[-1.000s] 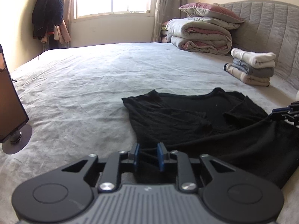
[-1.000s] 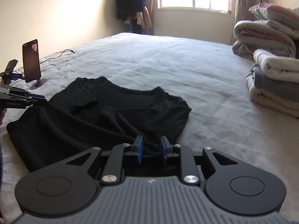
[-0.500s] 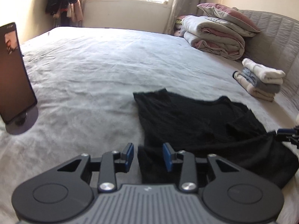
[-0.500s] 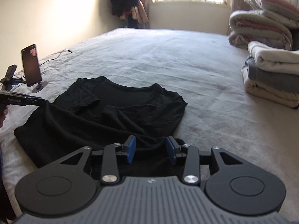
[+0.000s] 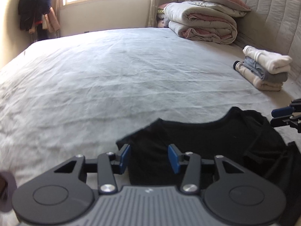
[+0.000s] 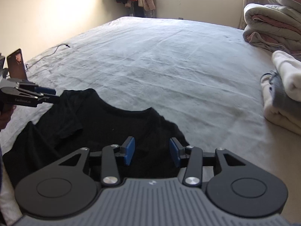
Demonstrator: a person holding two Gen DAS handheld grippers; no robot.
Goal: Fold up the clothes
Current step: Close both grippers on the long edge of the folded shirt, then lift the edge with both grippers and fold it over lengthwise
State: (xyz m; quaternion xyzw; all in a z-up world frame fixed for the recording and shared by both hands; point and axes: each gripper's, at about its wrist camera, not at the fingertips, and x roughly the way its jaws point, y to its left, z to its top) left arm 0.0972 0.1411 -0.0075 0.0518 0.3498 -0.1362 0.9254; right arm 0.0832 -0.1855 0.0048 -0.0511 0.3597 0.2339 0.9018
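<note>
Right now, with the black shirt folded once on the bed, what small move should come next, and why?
Probably bring both hand-held grippers, left and right, onto a side edge of the shirt for the next fold: both jaws are opening, grip nothing, and the shirt lies flat, only halved.

Black tee (image 5: 197, 141), pale grey sheet (image 5: 112, 75), blue pads (image 5: 125, 157) w/ black grippers.

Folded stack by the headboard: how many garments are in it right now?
3 visible: a white one on top, a grey one in the middle, a cream one at the bottom. Thinner items could be hidden between them.
</note>
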